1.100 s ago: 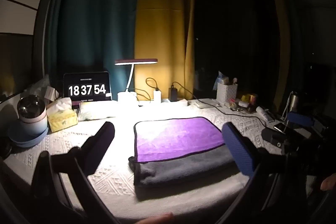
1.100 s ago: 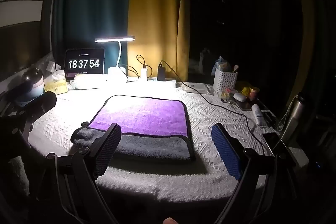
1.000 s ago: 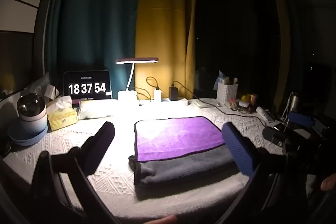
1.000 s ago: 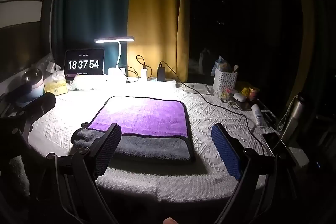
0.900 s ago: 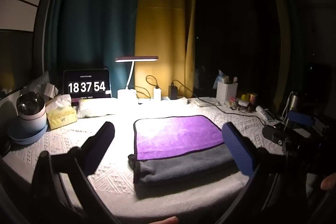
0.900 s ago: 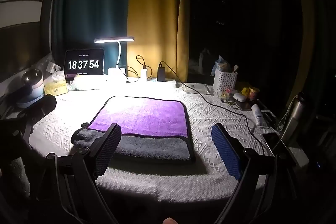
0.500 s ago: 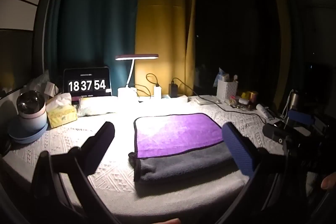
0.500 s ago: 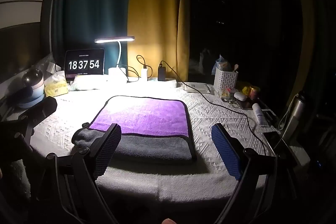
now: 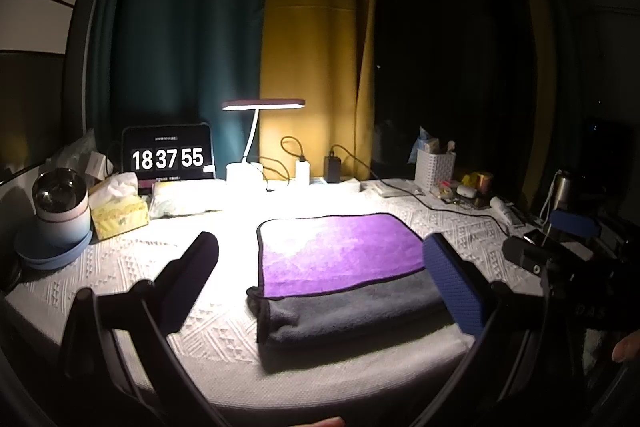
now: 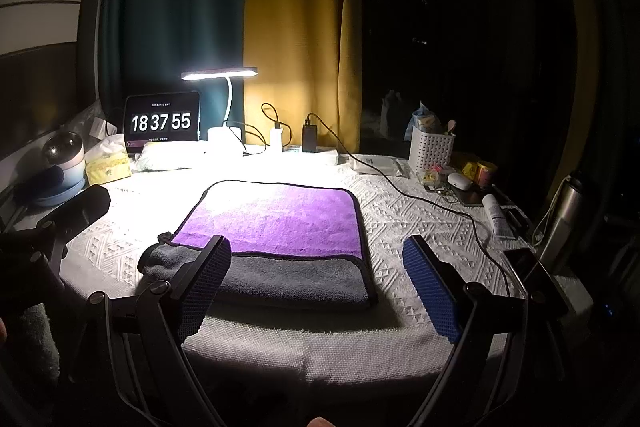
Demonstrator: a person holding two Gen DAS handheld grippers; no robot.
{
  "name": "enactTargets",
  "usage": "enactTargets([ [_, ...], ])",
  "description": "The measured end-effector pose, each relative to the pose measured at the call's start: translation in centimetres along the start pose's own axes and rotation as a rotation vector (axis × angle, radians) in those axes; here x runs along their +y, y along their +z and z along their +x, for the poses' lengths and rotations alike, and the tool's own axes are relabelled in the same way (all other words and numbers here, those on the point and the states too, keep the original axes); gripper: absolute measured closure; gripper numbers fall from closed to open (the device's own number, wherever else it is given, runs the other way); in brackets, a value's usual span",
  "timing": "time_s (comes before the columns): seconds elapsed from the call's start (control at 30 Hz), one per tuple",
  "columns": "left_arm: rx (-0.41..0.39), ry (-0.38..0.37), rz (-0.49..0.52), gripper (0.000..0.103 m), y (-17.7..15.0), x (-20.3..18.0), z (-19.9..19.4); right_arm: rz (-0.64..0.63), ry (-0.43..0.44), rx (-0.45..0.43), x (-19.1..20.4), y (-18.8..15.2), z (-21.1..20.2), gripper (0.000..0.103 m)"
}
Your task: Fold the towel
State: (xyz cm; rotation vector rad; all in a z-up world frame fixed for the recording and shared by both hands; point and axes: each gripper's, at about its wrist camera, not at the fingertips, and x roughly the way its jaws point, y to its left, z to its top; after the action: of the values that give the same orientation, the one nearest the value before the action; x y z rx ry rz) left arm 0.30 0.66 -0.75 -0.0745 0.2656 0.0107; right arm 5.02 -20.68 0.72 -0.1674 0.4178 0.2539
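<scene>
Left gripper (image 9: 320, 267) spread wide, empty, right gripper (image 10: 316, 271) likewise, both above folded towel (image 10: 276, 227).

The towel (image 10: 276, 227) lies mid-table (image 10: 420, 227), lamp (image 10: 224, 107) behind, what looks like a tissue box (image 10: 108, 165) far left.

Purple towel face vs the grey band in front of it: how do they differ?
The purple face lies flat on top at the lamp side, brightly lit; the grey band is the near part, dimmer, bulging into a thick edge. The purple face has straight black piping; the grey band's left end bunches out past it. Both are one towel on the white cloth.
</scene>
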Motion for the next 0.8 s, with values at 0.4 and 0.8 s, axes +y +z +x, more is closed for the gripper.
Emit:
enactTargets([
  [0.4,0.002,-0.002,-0.002,0.000,0.04,0.19,0.02,0.003,0.001,0.001,0.10,-0.09,-0.02,0.013],
  [0.8,0.002,0.000,-0.005,0.000,-0.03,0.39,-0.10,0.006,0.002,0.001,0.27,-0.45,0.15,0.013],
])
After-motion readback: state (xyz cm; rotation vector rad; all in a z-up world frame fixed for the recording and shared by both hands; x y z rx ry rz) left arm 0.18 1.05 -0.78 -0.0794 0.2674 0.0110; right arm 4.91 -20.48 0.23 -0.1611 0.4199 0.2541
